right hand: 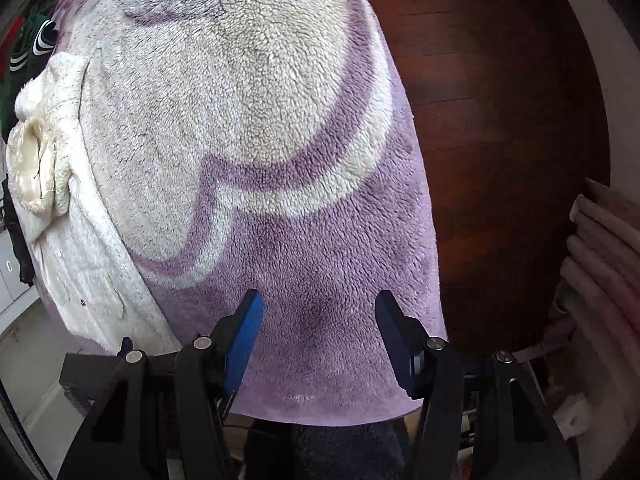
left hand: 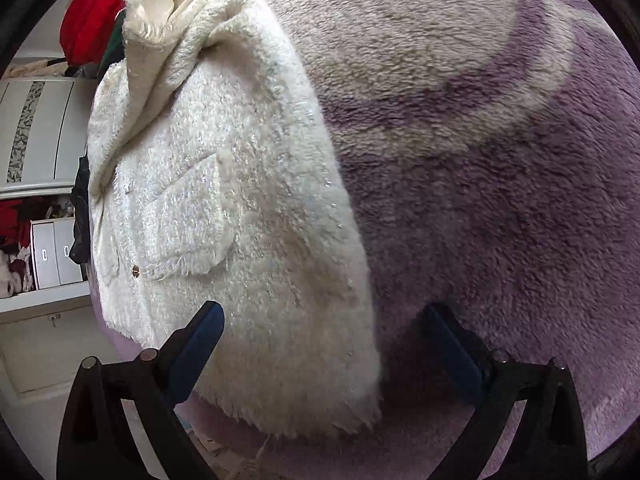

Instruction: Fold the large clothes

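Cream fuzzy jacket (left hand: 224, 208) lies folded on purple fleece blanket (left hand: 500, 220), left side. Left gripper (left hand: 320, 344) wide open, empty, straddling near hem. Right gripper (right hand: 320, 320) open, empty, over blanket. Pinch hem deep, both layers, before lifting.

One cream jacket (left hand: 224, 208), one purple blanket (left hand: 500, 200) — two tongs (left hand: 324, 344).

The cream jacket (right hand: 60, 216) is cut off at the left edge beside the purple blanket (right hand: 320, 240), its far side hidden.

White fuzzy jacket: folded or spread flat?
Folded: the white jacket lies as a narrow bundle on the purple blanket, sleeve doubled over its front.
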`<state>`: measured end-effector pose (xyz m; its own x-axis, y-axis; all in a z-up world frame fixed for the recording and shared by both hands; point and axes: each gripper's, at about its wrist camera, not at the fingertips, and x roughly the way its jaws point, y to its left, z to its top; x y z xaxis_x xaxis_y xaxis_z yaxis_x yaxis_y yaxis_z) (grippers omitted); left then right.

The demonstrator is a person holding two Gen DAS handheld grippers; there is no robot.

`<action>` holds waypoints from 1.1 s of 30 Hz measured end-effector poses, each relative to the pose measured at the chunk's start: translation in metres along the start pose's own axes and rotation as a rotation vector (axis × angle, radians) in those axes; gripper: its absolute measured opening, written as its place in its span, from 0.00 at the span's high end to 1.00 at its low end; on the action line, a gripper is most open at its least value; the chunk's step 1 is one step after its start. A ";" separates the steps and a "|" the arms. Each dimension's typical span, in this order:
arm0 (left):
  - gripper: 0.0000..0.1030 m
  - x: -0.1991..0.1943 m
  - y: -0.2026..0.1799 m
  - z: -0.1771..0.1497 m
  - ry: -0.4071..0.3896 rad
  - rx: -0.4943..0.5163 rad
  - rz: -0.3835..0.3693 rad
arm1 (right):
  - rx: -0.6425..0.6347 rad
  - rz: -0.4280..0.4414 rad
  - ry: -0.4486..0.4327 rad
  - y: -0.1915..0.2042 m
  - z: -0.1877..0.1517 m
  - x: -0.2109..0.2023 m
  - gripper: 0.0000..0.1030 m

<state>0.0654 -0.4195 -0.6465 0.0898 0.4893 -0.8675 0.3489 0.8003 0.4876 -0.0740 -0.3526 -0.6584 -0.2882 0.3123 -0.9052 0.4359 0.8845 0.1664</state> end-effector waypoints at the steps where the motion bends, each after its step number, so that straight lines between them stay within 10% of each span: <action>1: 0.00 0.001 0.008 0.003 -0.002 -0.021 0.018 | -0.018 0.018 -0.007 0.004 0.003 -0.001 0.41; 6: 0.10 -0.006 0.052 0.006 -0.070 -0.086 0.182 | -0.126 0.241 0.012 0.052 0.026 0.011 0.35; 8: 0.32 -0.010 0.058 0.004 -0.103 -0.063 0.185 | -0.149 0.330 0.034 0.072 0.042 0.019 0.24; 10: 0.83 -0.015 0.059 0.003 -0.126 -0.050 0.160 | -0.162 0.424 0.042 0.092 0.064 0.021 0.19; 18: 0.87 -0.024 0.066 -0.007 -0.171 -0.058 0.129 | -0.257 0.711 0.007 0.201 0.127 -0.004 0.02; 24: 0.87 -0.023 0.075 -0.012 -0.186 -0.052 0.099 | -0.360 0.427 0.022 0.274 0.152 0.051 0.00; 30: 0.87 -0.028 0.098 -0.020 -0.229 -0.078 0.048 | -0.365 0.473 0.078 0.294 0.162 0.056 0.01; 31: 0.88 -0.030 0.101 -0.020 -0.237 -0.085 0.036 | -0.355 0.496 0.080 0.298 0.161 0.057 0.17; 32: 0.88 -0.032 0.105 -0.022 -0.248 -0.092 0.027 | -0.346 0.504 0.085 0.304 0.160 0.059 0.54; 33: 0.88 -0.034 0.109 -0.024 -0.258 -0.098 0.023 | -0.333 0.490 0.093 0.310 0.158 0.061 0.56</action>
<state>0.0779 -0.3400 -0.5616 0.3354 0.4136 -0.8464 0.2535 0.8257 0.5039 0.1781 -0.1136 -0.7239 -0.2011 0.7269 -0.6566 0.2509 0.6862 0.6828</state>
